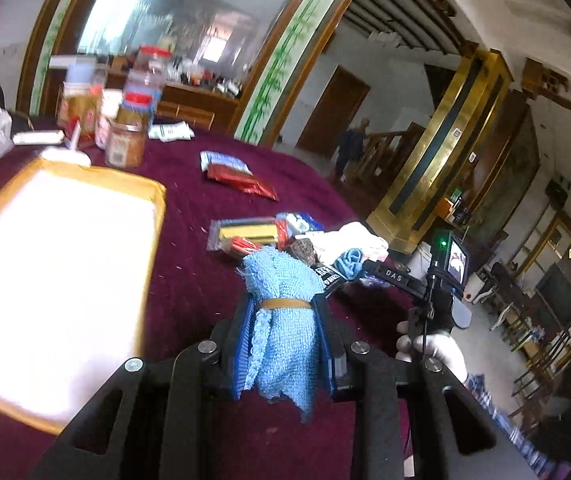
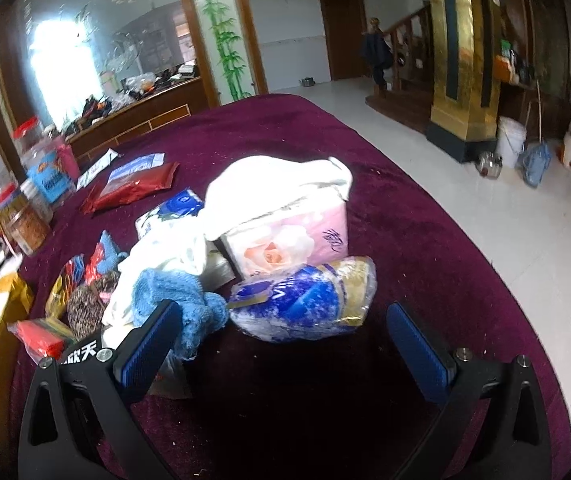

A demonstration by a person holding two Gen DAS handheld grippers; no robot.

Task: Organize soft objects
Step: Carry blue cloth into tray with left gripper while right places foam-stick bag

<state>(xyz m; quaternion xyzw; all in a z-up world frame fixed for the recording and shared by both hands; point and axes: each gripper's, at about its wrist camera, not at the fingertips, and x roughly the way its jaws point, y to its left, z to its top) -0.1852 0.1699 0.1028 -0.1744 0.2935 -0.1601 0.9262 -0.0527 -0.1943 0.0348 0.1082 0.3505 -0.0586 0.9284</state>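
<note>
The left gripper (image 1: 283,320) is clenched on a blue towel (image 1: 281,312), a rolled bundle bound with a tan band, and holds it above the dark red tablecloth (image 1: 189,248), just to the right of a yellow-rimmed white tray (image 1: 153,216). This looks like the carrying step: the towel is lifted from the heap of soft goods and the tray appears to be its destination, though that is a judgement from the layout. The next move calls for swinging the bundle left over the tray's rim, lowering it onto the white surface, then releasing. The right gripper (image 2: 285,344) stands with its jaws spread wide and empty, low over the cloth, facing a blue-wrapped tissue packet (image 2: 305,300), with a pink tissue pack (image 2: 297,244) behind it and another blue cloth (image 2: 181,300) touching its left finger. Either seems a likely next pick.
</note>
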